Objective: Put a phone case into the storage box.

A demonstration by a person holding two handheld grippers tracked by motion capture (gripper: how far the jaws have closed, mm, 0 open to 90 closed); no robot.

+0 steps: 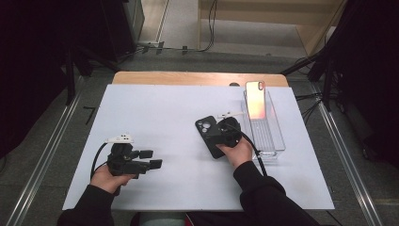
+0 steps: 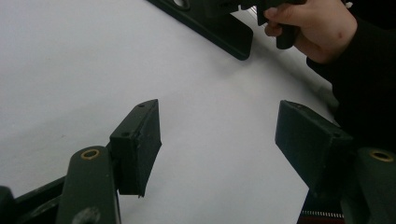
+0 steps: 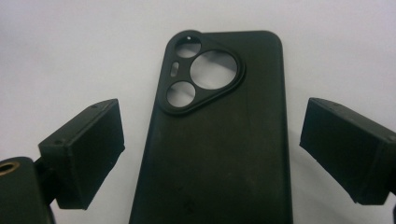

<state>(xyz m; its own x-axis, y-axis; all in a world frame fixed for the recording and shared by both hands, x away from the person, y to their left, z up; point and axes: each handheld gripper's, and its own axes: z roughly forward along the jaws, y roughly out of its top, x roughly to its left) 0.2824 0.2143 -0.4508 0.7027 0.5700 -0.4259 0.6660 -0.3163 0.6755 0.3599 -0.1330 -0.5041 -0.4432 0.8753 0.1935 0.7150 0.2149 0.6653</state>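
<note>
One black phone case (image 3: 219, 140), one phone (image 1: 255, 100)

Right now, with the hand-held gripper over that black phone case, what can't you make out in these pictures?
- Black phone case: its lower end is cut off by the bottom edge of the right gripper view; in the high view the right hand-held gripper covers part of it.
- Phone standing in the clear tray: its foot is too small to make out in the high view.
- Right hand: cut off by the top edge of the left gripper view.
</note>
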